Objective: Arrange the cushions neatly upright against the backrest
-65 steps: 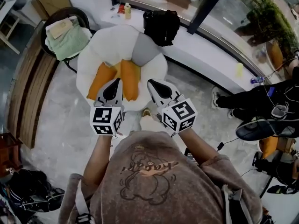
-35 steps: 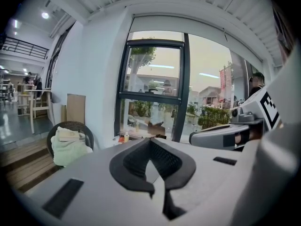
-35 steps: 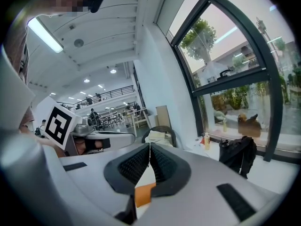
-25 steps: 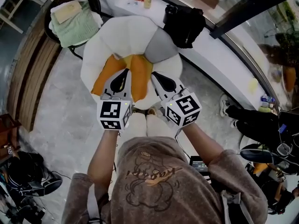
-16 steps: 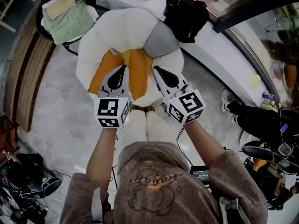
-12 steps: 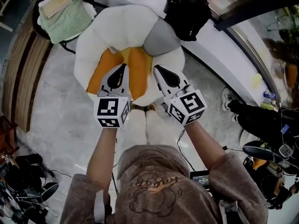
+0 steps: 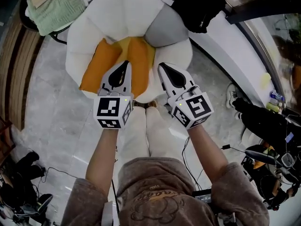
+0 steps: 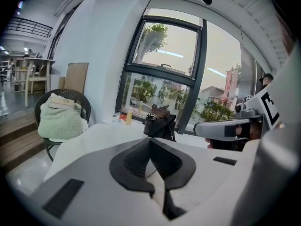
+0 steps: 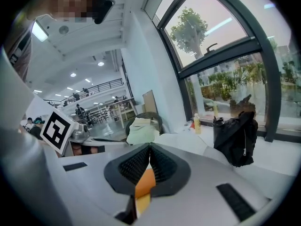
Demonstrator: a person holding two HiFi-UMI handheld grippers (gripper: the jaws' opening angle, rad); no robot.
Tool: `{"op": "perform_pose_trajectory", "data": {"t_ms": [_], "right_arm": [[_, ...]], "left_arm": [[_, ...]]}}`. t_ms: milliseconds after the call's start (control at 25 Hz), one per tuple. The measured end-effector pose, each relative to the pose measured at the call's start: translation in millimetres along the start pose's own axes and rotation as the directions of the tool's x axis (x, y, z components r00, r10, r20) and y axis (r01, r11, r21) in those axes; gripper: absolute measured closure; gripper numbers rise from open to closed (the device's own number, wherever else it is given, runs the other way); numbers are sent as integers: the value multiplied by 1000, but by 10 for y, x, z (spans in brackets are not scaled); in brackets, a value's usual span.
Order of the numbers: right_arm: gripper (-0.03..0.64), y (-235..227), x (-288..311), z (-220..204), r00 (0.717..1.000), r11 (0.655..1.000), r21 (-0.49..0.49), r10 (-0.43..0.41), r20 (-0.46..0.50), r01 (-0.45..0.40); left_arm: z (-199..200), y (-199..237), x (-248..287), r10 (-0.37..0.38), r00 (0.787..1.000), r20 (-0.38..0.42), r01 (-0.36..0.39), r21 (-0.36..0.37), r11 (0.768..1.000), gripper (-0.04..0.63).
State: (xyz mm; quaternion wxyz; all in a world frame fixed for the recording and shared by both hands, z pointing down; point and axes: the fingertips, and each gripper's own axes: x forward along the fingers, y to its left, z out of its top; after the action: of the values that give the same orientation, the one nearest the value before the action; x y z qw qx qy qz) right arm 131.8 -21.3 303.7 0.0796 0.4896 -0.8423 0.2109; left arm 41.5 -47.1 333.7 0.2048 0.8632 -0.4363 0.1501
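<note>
Two orange cushions lie flat side by side on the seat of a white padded round chair [image 7: 127, 11]: one [image 7: 99, 62] on the left, one [image 7: 140, 59] beside it. A grey cushion [image 7: 165, 28] leans against the backrest at the right. My left gripper [image 7: 123, 66] hovers over the front of the orange cushions, jaws shut and holding nothing. My right gripper [image 7: 165, 68] hangs over the seat's front right, also shut and holding nothing. In the left gripper view the gripper [image 8: 150, 140] is shut over white padding. In the right gripper view the gripper [image 9: 150, 146] is shut, with orange cushion [image 9: 145, 182] showing below the tips.
A black backpack [image 7: 197, 4] sits on the white window ledge behind the chair. A dark wicker chair with a green towel [image 7: 49, 6] stands at the back left. A seated person in black [image 7: 263, 121] is at the right. Bags and cables [image 7: 19, 182] lie on the floor at the lower left.
Both grippers have sunk toward the chair seat, and the chair fills more of the head view. Both jaws stayed shut. The cushions have not moved.
</note>
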Motion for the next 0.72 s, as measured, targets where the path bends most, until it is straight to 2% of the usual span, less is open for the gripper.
{"op": "perform_pose_trajectory", "data": {"t_ms": [440, 720], "right_arm": [[597, -516, 463, -829, 998, 999, 45, -22, -62, 25], [597, -588, 545, -1507, 990, 993, 112, -30, -135, 46]], "left_arm": [[-800, 235, 650, -2, 997, -75, 1, -9, 1000, 591], [-1475, 238, 752, -13, 988, -154, 7, -35, 999, 591]]}}
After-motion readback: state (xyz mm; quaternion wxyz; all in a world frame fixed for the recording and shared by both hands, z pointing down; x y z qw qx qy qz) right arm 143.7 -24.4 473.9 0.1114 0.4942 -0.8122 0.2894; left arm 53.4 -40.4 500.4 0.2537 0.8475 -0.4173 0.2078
